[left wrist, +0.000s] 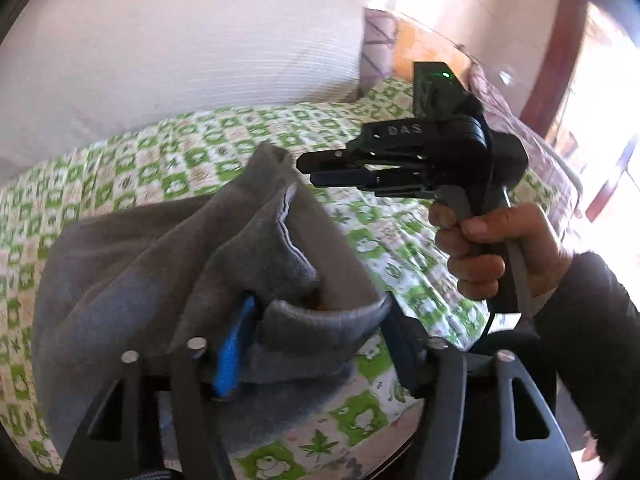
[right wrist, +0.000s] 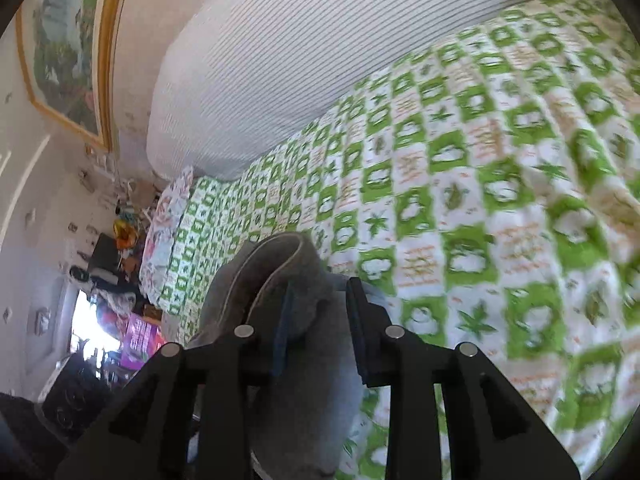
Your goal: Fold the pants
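Fingers (left wrist: 236, 344) of the left gripper (left wrist: 320, 344) stand wide around bunched pants (left wrist: 160, 248); the right gripper (right wrist: 320, 320) pinches a fold.

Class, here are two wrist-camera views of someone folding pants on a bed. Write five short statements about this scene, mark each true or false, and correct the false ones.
1. The pants are grey. True.
2. The bed sheet is plain blue. False: it is white with a green checked print.
3. Cloth lies between the fingers of the left gripper. True.
4. The right gripper lies flat on the bed. False: a hand holds it in the air beside the raised pants.
5. A framed picture hangs on the wall. True.
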Tool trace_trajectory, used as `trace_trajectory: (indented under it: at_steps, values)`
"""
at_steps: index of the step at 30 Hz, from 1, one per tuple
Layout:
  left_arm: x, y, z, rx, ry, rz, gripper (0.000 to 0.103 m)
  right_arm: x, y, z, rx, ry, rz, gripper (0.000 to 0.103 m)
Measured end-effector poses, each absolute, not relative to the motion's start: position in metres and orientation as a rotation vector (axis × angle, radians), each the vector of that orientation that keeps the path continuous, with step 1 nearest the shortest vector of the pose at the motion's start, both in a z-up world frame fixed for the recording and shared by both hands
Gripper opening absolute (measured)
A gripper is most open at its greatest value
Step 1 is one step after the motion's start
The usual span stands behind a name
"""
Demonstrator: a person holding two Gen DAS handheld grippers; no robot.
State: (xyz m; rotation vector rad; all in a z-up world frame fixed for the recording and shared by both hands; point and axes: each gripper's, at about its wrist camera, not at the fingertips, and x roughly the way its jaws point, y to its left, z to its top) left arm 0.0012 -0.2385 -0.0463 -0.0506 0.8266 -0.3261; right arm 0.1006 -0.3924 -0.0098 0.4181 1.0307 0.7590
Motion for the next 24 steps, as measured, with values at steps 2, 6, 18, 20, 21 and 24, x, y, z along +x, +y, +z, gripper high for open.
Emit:
trace_trajectory:
  at_steps: [2, 6, 18, 20, 21, 24]
  values:
    - [-0.004, -0.246, -0.045, -0.022, 0.823, -0.351, 0.065, 0.093, -0.402, -0.006, 0.428, 1.019, 0.736, 0.029]
    - [-0.010, -0.236, -0.037, -0.052, 0.826, -0.393, 0.065, 0.069, -0.410, 0.007, 0.421, 0.976, 0.717, 0.029]
    - [0.013, -0.160, -0.006, -0.101, 0.825, -0.413, 0.068, -0.015, -0.386, 0.016, 0.434, 0.916, 0.748, 0.030]
    - [0.022, -0.152, -0.003, -0.095, 0.826, -0.404, 0.068, -0.021, -0.378, 0.016, 0.420, 0.912, 0.750, 0.030]
    - [0.026, -0.149, -0.003, -0.089, 0.831, -0.403, 0.068, -0.024, -0.374, 0.017, 0.416, 0.907, 0.753, 0.030]
    - [0.040, -0.142, -0.003, -0.081, 0.836, -0.387, 0.069, -0.027, -0.365, 0.018, 0.400, 0.898, 0.763, 0.033]
